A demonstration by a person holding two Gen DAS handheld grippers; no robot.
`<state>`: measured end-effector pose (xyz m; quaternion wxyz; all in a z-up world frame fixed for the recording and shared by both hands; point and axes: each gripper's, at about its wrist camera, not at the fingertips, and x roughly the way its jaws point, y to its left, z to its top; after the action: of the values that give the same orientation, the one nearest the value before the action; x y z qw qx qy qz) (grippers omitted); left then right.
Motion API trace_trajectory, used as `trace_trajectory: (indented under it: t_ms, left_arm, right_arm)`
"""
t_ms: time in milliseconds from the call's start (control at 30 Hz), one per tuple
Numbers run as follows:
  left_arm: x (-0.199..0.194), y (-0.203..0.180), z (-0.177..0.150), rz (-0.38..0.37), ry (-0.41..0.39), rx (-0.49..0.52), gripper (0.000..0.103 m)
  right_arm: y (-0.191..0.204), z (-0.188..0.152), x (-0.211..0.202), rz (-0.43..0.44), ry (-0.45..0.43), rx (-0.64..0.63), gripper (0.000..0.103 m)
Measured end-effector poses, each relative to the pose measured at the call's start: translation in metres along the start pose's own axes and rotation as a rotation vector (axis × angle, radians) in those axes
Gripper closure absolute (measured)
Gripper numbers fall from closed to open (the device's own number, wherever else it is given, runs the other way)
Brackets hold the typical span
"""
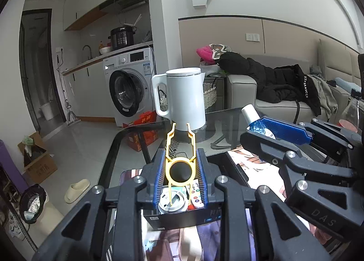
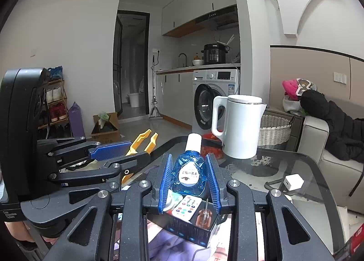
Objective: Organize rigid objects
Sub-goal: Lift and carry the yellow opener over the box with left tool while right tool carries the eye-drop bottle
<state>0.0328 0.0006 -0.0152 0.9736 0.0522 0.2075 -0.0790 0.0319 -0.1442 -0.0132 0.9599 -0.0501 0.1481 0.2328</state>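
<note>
Clamping a light, stiff yellow clip (image 1: 180, 158) at its ring, left gripper (image 1: 180, 171); right gripper (image 2: 188, 170) pinches a slippery eye-drop bottle (image 2: 189, 170)

Your left gripper (image 1: 181, 171) covers the yellow tool's (image 1: 180, 147) lower prongs and part of the black box (image 1: 182, 217) below. Lower right of the right wrist view, the glass table (image 2: 302, 170) runs off-frame. Blue bottle (image 2: 188, 173) label text too small to read. Screwdriver (image 2: 205, 214) tip hidden in the box.
</note>
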Motion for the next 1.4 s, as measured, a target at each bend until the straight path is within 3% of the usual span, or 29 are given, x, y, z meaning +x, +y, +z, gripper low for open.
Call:
trace_trajectory:
  t_ms: [600, 967, 1167, 1400]
  left_arm:
    - [0.062, 0.022, 0.007, -0.022, 0.050, -0.083, 0.079]
    - [0.088, 0.021, 0.004, -0.035, 0.124, -0.093, 0.079]
    - [0.105, 0.022, -0.003, -0.042, 0.226, -0.112, 0.079]
    - [0.124, 0.023, -0.014, -0.057, 0.342, -0.123, 0.079]
  right_arm:
    - [-0.018, -0.001, 0.061, 0.018, 0.016, 0.055, 0.073]
    - [-0.033, -0.005, 0.087, 0.016, 0.073, 0.087, 0.073]
    - [-0.034, -0.013, 0.104, -0.015, 0.164, 0.062, 0.073]
    - [-0.038, -0.032, 0.129, 0.034, 0.325, 0.096, 0.073]
